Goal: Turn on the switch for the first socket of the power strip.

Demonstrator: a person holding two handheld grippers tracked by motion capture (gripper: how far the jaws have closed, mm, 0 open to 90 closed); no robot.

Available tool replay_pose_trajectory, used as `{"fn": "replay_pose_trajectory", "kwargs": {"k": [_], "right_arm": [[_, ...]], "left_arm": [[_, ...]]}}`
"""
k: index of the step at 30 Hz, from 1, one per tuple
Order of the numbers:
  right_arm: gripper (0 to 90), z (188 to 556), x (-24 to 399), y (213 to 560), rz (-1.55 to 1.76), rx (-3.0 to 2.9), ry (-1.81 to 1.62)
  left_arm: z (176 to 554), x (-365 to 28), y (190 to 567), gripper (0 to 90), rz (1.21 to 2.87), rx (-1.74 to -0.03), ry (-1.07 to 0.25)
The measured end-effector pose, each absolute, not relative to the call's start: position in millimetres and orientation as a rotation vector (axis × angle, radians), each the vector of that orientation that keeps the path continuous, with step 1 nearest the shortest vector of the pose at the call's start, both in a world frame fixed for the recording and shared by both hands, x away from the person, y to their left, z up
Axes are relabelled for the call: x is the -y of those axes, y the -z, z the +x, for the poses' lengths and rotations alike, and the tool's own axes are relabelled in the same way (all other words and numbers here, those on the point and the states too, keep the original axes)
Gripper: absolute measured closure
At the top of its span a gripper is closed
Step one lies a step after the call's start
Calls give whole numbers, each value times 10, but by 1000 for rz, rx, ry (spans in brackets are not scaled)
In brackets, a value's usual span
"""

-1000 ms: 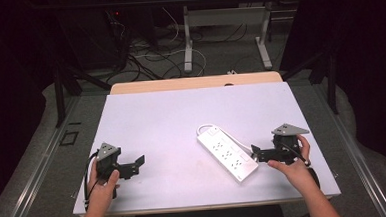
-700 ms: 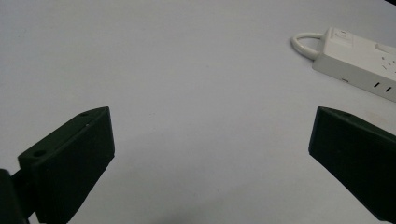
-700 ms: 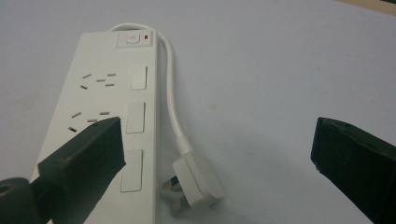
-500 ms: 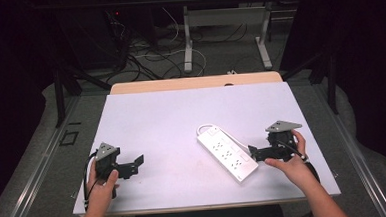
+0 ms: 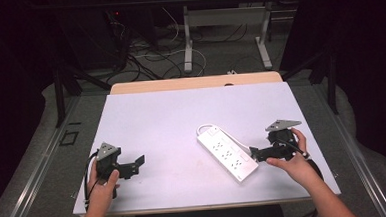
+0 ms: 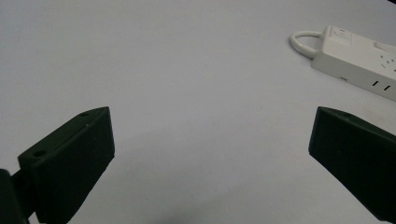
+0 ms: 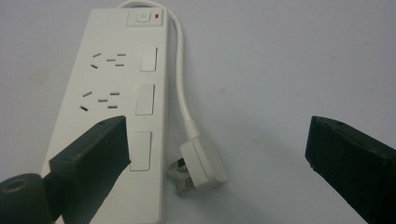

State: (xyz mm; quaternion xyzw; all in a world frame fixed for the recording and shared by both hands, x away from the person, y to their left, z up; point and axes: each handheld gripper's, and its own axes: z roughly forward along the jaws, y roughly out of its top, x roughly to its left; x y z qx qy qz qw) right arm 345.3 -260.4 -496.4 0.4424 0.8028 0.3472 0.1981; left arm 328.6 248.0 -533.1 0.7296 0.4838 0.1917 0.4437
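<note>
White power strip (image 5: 227,152) lies diagonally on the pale table (image 5: 161,120), right of centre, its cord looping back to a plug (image 7: 201,164) beside it. Right gripper (image 5: 257,154), jaws wide apart, sits just beside the strip's near end. Left gripper (image 5: 136,164), also spread wide, rests well apart at the table's left.
</note>
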Motion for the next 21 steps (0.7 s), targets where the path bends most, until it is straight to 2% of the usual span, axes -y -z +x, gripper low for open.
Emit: {"fn": "replay_pose_trajectory", "kwargs": {"k": [7, 21], "right_arm": [[67, 3471, 2608, 4952, 1252, -2302, -932], [148, 3507, 2563, 4929, 1218, -2405, -855]], "left_arm": [[3287, -2477, 5333, 5, 1810, -1200, -476], [3284, -2472, 5334, 5, 1813, -1202, -474]]}}
